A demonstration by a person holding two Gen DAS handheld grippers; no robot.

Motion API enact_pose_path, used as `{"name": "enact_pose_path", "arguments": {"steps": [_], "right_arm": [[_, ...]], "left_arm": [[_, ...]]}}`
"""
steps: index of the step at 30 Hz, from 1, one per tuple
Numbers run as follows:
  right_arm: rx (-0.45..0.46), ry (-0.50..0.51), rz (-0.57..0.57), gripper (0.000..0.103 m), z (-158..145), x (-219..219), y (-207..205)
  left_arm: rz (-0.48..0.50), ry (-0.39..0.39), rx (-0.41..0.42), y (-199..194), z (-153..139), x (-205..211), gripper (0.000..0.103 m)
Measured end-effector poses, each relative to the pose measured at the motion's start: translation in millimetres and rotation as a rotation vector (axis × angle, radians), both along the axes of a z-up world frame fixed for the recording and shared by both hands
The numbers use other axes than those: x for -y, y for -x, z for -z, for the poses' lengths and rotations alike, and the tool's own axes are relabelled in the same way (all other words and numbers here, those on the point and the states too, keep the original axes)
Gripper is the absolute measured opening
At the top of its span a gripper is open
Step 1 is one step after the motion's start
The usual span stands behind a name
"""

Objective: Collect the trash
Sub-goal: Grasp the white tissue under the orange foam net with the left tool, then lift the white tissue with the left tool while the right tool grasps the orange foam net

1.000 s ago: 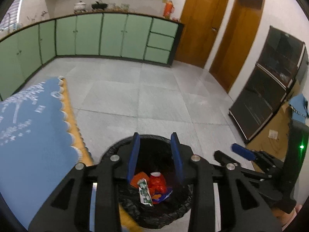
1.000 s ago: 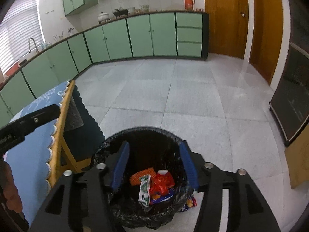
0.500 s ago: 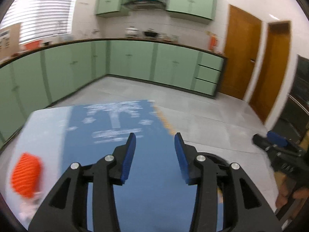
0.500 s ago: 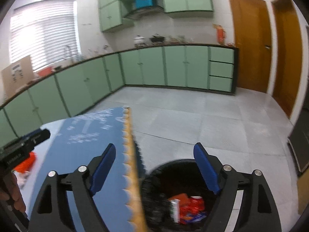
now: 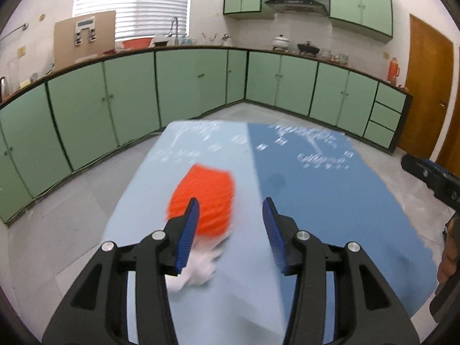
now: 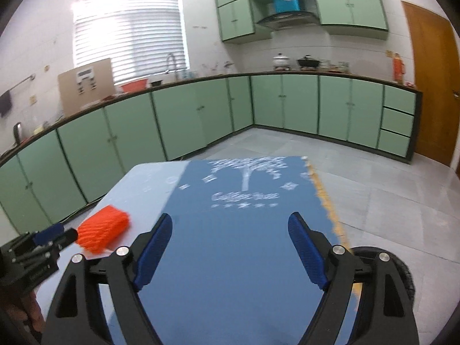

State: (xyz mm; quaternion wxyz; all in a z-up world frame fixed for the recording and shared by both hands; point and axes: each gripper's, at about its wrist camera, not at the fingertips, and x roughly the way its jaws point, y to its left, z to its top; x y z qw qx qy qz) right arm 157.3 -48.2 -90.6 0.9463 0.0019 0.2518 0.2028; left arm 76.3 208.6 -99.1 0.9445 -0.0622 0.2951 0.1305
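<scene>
Next pickup is under way: the left hand-held gripper [image 5: 228, 231], jaws just widening and empty, nears the orange mesh wrapper [image 5: 202, 201] by the surface's [image 5: 330, 201] left edge. The right hand-held gripper [image 6: 230, 253] hangs wide open, empty. It must straddle the wrapper and close.

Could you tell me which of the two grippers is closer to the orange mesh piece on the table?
The left gripper: the orange mesh piece lies just ahead of its left finger, while the right gripper faces bare blue tablecloth.

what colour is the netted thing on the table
Bright orange, a foam-net look; sharpest in the right wrist view.
</scene>
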Motion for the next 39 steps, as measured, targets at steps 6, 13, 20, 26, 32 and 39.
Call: {"name": "enact_pose_path", "arguments": {"steps": [6,13,20,26,32,39], "right_arm": [[-0.023,0.021,-0.064,0.081,17.2,-48.5,19.4],[-0.016,0.054,-0.084,0.081,18.8,-69.5,25.9],[-0.024,0.073,-0.08,0.081,22.1,-74.8,20.9],[-0.043,0.082,-0.111,0.081,27.7,-90.5,18.0],[-0.064,0.06,-0.176,0.081,29.7,-120.2,16.3],[-0.109,0.055,-0.246,0.081,39.7,-170.5,10.8]], "left_arm": [[0.004,0.048,-0.044,15.9,26.9,-17.7,0.049],[0.006,0.103,-0.082,8.1,50.3,-24.4,0.048],[0.012,0.156,-0.095,-2.6,60.6,-30.4,0.012],[0.001,0.179,-0.075,6.2,58.7,-37.2,0.001],[-0.052,0.163,-0.023,30.4,42.3,-55.0,0.001],[-0.11,0.139,0.001,45.7,31.0,-76.7,0.001]]}}
